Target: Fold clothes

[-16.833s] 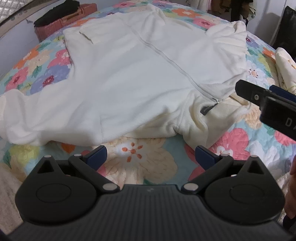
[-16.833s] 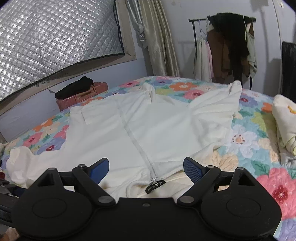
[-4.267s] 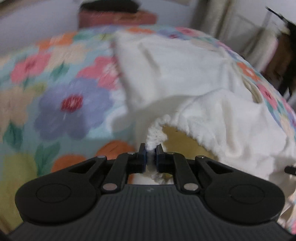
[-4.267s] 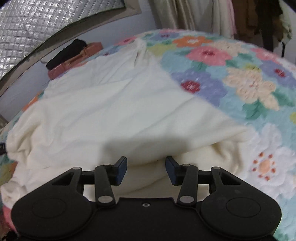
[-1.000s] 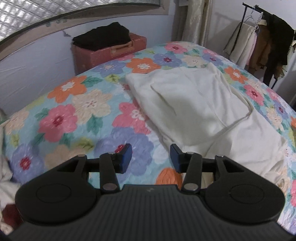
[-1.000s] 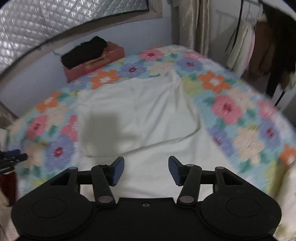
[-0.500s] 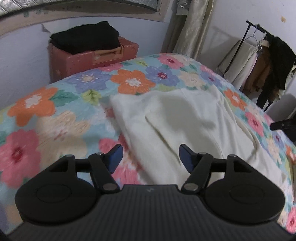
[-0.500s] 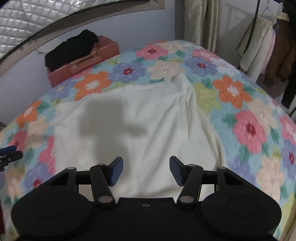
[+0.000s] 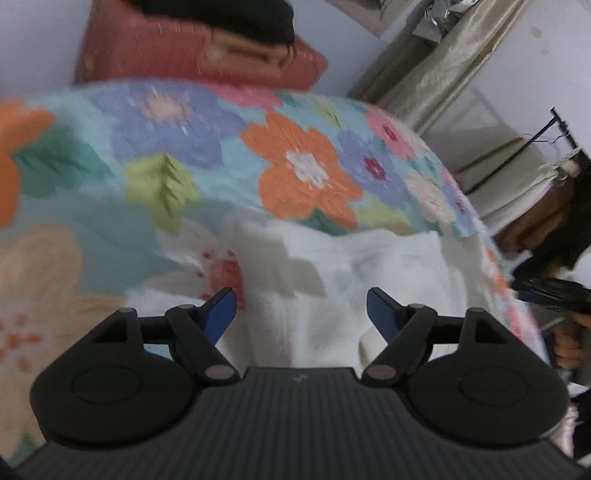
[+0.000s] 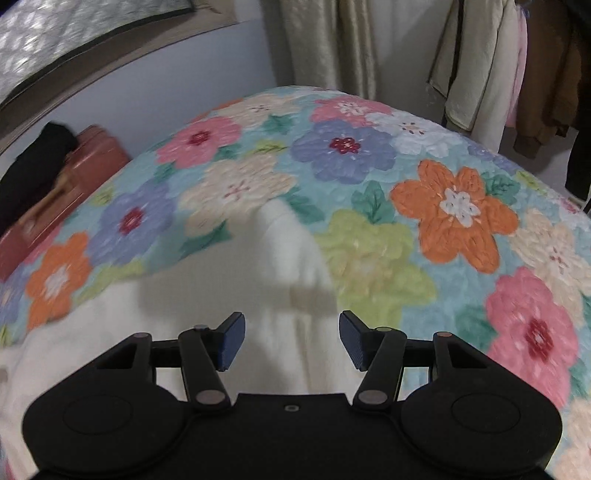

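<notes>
Cream-white fleece garment [image 9: 369,266] on a turquoise quilt [image 10: 388,177] printed with big flowers in orange, pink, periwinkle, cream and lime, plus green leaves. Black left claw [image 9: 301,308] with blue pads [image 9: 221,312]; black right claw [image 10: 291,338], pads the same blue. Reddish-pink suitcase [image 9: 192,55] topped with black folded cloth [image 9: 221,14]. Beige-gold curtain [image 10: 325,44]. Pale lilac wall [image 10: 147,96]. Silver quilted window cover [image 10: 66,37]. Cream, brown and pink hanging clothes [image 10: 517,74].
</notes>
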The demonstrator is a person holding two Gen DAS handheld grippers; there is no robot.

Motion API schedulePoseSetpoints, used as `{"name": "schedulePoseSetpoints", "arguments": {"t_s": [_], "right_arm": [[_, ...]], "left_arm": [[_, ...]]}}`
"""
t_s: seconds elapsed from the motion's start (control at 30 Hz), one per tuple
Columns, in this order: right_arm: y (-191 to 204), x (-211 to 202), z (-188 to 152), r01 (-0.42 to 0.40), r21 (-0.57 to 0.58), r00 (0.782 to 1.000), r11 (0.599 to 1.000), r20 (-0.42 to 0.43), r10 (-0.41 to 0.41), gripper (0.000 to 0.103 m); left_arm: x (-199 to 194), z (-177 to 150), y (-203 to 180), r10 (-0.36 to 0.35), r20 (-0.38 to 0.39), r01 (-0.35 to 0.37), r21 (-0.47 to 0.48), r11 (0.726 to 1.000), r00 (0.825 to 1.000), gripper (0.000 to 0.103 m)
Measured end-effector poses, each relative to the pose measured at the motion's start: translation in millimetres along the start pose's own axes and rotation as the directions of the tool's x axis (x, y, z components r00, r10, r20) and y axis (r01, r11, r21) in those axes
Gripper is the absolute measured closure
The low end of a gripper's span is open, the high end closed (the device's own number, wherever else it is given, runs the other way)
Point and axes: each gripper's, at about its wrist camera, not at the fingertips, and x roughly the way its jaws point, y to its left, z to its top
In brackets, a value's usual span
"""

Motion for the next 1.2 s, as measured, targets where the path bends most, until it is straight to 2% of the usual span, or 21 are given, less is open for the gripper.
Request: {"name": "schedulePoseSetpoints", "arguments": {"t_s": [0.07, 0.13, 0.17, 0.2, 0.27, 0.33, 0.37, 0.4, 0.47, 0.53, 0.67, 0.77, 0.9, 1.0, 1.07, 1.2], "right_arm": [[0.4, 17.0, 10.1, -0.026, 0.011, 1.000, 1.000, 0.001, 0.026, 0.041], [5.4, 32.7, 14.9, -0.028, -0.006, 1.000, 1.000, 0.002, 0.028, 0.040], [8.8, 41.2, 16.9, -0.019, -0.022, 1.000, 1.000, 0.002, 0.019, 0.039], [12.7, 50.3, 18.8, 0.003, -0.043, 1.000, 0.999, -0.002, -0.003, 0.039], [17.4, 67.1, 21.9, 0.048, -0.071, 0.999, 0.996, -0.011, -0.049, 0.039], [20.4, 86.0, 16.9, 0.076, -0.084, 0.996, 0.994, -0.048, -0.080, 0.039], [24.9, 94.7, 10.1, 0.087, -0.107, 0.993, 0.990, -0.073, -0.095, 0.043], [30.2, 96.5, 4.2, 0.099, -0.138, 0.992, 0.985, -0.059, -0.108, 0.046], [40.4, 90.5, -2.4, 0.115, -0.199, 0.992, 0.973, -0.026, -0.123, 0.083], [39.7, 76.0, 0.0, 0.124, -0.193, 0.992, 0.973, -0.009, -0.128, 0.088], [32.5, 24.7, 8.9, 0.117, -0.152, 0.993, 0.982, 0.049, -0.110, 0.090], [23.6, -34.0, 5.5, 0.086, -0.134, 0.993, 0.987, 0.091, -0.074, 0.091], [3.1, -114.0, -7.5, 0.033, -0.074, 0.988, 0.997, 0.153, -0.021, 0.091], [-27.0, -178.6, -44.4, -0.039, 0.030, 0.975, 0.999, 0.220, 0.032, 0.091], [-51.2, -214.3, -81.9, -0.090, 0.095, 0.962, 0.991, 0.265, 0.062, 0.091], [-100.4, -255.3, -171.7, -0.117, 0.193, 0.944, 0.974, 0.326, 0.049, 0.091]], "left_arm": [[13.1, -2.2, 1.7, -0.014, -0.035, 0.014, -0.006, 1.000, 0.999, 0.019], [20.7, -8.3, -3.0, -0.017, -0.031, 0.017, 0.027, 0.999, 0.999, 0.019], [23.3, -11.5, -5.9, -0.029, -0.022, 0.030, 0.042, 0.999, 0.999, 0.026], [26.2, -14.1, -8.9, -0.047, -0.023, 0.048, 0.058, 0.997, 0.999, 0.052], [32.9, -19.0, -14.9, -0.071, -0.039, 0.074, 0.082, 0.994, 0.997, 0.084], [33.3, -25.9, -24.2, -0.041, -0.008, 0.042, 0.127, 0.991, 0.999, 0.087], [31.5, -29.9, -30.4, -0.025, 0.014, 0.022, 0.160, 0.987, 1.000, 0.088], [29.0, -32.8, -36.4, -0.007, 0.030, 0.002, 0.182, 0.983, 1.000, 0.089], [22.9, -36.4, -46.5, 0.022, 0.054, -0.032, 0.199, 0.979, 0.998, 0.090], [14.0, -36.7, -54.2, 0.027, 0.073, -0.041, 0.200, 0.979, 0.997, 0.090], [-16.4, -36.7, -66.5, -0.025, 0.102, 0.007, 0.176, 0.984, 0.995, 0.091], [-42.9, -39.8, -82.4, -0.095, 0.116, 0.078, 0.143, 0.987, 0.989, 0.091], [-87.0, -62.3, -117.8, -0.151, 0.131, 0.129, 0.160, 0.979, 0.980, 0.092], [-124.3, -92.2, -143.8, -0.208, 0.117, 0.187, 0.171, 0.967, 0.971, 0.092], [-147.1, -117.1, -157.2, -0.236, 0.087, 0.218, 0.179, 0.959, 0.968, 0.092], [-186.9, -177.2, -169.5, -0.263, 0.018, 0.256, 0.174, 0.951, 0.965, 0.092]]}}
